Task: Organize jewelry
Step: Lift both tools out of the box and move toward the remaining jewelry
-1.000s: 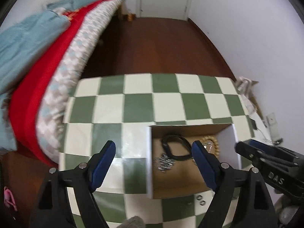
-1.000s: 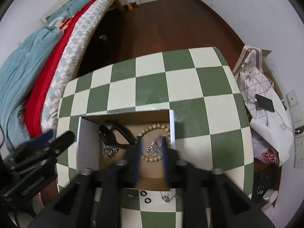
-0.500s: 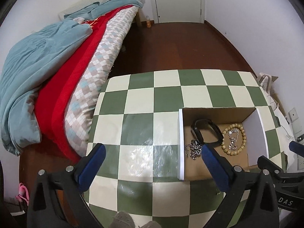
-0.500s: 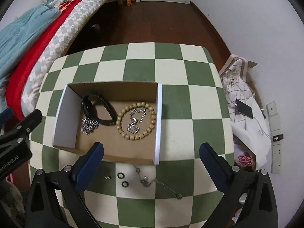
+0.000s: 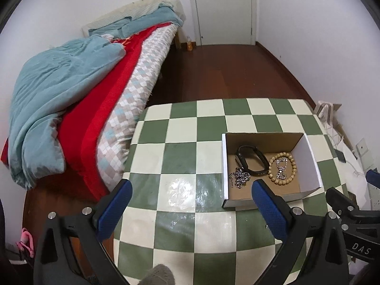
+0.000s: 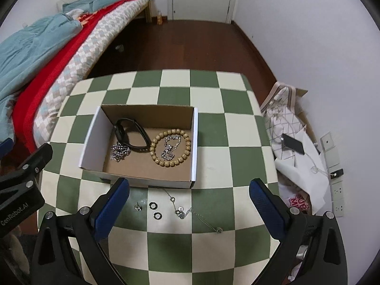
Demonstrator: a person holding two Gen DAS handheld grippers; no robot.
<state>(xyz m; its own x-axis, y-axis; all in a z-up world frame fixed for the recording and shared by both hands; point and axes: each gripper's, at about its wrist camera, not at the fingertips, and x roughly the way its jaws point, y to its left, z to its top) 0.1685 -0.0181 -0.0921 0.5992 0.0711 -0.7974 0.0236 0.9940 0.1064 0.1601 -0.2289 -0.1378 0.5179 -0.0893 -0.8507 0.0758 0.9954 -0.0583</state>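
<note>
We are hovering both released: left gripper (image 5: 190,203), right gripper (image 6: 188,200) | box (image 6: 196,142) collecting jewelry | chain (image 6: 190,211), rings (image 6: 155,210) awaiting pickup outside.

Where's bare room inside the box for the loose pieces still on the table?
In the box, the near strip of floor below the silver chain and bead bracelet is bare. The back left is crowded: black band overlaps the chain. A silver piece fills the bracelet's ring. Loose necklace and rings lie on the table.
</note>
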